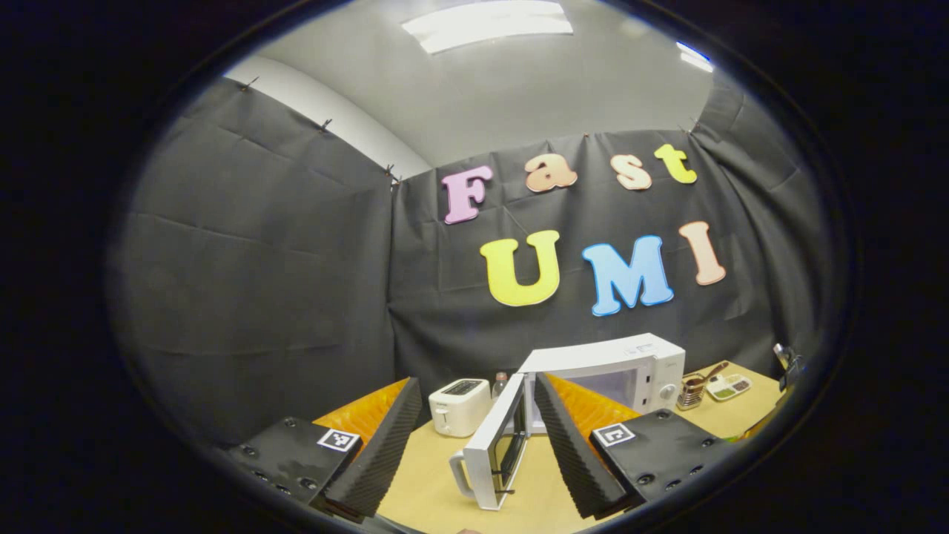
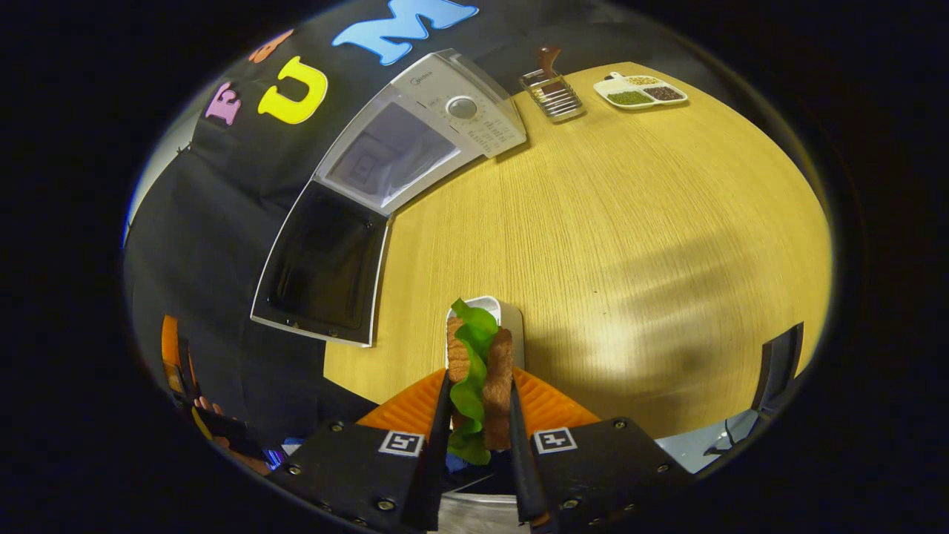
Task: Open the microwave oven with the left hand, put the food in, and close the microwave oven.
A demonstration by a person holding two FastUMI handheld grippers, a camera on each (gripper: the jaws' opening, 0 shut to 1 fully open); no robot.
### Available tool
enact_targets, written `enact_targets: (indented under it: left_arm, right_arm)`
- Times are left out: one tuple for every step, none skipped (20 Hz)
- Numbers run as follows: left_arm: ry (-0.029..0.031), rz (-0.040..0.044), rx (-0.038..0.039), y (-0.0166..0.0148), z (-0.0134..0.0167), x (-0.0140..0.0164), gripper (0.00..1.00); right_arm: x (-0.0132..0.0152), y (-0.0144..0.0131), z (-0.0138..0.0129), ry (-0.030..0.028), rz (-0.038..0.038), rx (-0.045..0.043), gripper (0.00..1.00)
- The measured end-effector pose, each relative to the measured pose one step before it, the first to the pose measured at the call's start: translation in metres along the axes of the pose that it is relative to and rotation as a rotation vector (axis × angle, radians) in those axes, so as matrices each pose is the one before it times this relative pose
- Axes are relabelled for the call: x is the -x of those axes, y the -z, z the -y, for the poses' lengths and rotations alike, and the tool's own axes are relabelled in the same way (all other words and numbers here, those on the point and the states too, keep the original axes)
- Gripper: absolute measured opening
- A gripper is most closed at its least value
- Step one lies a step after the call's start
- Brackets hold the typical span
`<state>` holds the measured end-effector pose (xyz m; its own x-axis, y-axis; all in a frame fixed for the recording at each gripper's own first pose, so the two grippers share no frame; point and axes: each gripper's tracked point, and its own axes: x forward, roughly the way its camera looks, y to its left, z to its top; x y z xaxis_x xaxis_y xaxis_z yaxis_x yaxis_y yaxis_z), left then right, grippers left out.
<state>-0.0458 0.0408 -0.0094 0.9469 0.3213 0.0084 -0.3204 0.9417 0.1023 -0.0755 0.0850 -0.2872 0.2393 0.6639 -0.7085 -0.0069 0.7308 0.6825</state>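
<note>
While the left gripper (image 1: 474,437) hangs with jaws wide apart before the white microwave oven (image 1: 619,371), its door (image 1: 493,445) swung open, the right gripper (image 2: 478,437) clamps the sandwich (image 2: 478,371) above the wooden table (image 2: 630,222), long axis pointing forward: ruffled lettuce between two crusty brown slabs.

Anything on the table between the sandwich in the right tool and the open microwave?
In the right gripper view, only bare wooden table lies between the sandwich held in the right tool and the microwave, whose door hangs open.
</note>
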Motion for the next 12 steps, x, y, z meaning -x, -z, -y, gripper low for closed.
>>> enact_targets:
  left_arm:
    - [-0.00341,0.00280,0.00433,-0.00097,0.00012,0.00174,0.98]
    - [0.00212,0.00319,0.00524,-0.00216,0.00198,0.00145,0.97]
    - [0.00428,0.00019,0.00037,-0.00153,0.00181,-0.00060,0.98]
    - [0.00171,0.00046,-0.00609,0.00097,0.00135,-0.00244,0.98]
    - [0.00040,0.00260,-0.00771,-0.00144,-0.00005,-0.00323,0.98]
    - [0.00321,0.00638,-0.00382,-0.00331,0.00067,-0.00272,0.99]
    - [0.00495,0.00635,-0.00127,-0.00243,0.00055,-0.00336,0.99]
    - [0.00661,0.00296,-0.00095,-0.00103,0.00109,-0.00395,0.99]
    - [0.00536,0.00206,-0.00127,0.00021,-0.00040,-0.00419,0.99]
    - [0.00489,0.00142,-0.00033,0.00173,-0.00091,-0.00597,0.99]
    - [0.00712,-0.00031,0.00273,0.00229,-0.00039,-0.00638,0.99]
    - [0.00783,0.00088,0.00645,0.00172,-0.00020,-0.00838,0.99]
  right_arm:
    - [0.00278,-0.00388,-0.00183,-0.00789,0.00640,0.00852,0.39]
    - [0.00449,-0.00311,-0.00295,-0.00924,0.01158,0.00774,0.39]
    - [0.00353,-0.00421,-0.00312,-0.01025,0.01505,0.00319,0.39]
    - [0.00275,-0.00638,-0.00355,-0.01152,0.01453,0.00153,0.39]
    - [0.00200,-0.00617,-0.00415,-0.01182,0.01631,-0.00208,0.39]
    - [0.00254,-0.00442,-0.00489,-0.01064,0.01386,-0.00219,0.39]
    - [0.00072,-0.00699,-0.00498,-0.00960,0.01334,-0.00306,0.39]
    - [0.00057,-0.00596,-0.00535,-0.00812,0.01488,-0.00324,0.39]
    - [-0.00118,-0.00682,-0.00496,-0.00866,0.01291,-0.00111,0.39]
    - [-0.00009,-0.00550,-0.00616,-0.00616,0.01262,-0.00161,0.39]
    - [-0.00265,-0.00633,-0.00551,-0.00521,0.01207,0.00018,0.39]
    - [-0.00324,-0.00604,-0.00633,-0.00425,0.01360,0.00217,0.39]
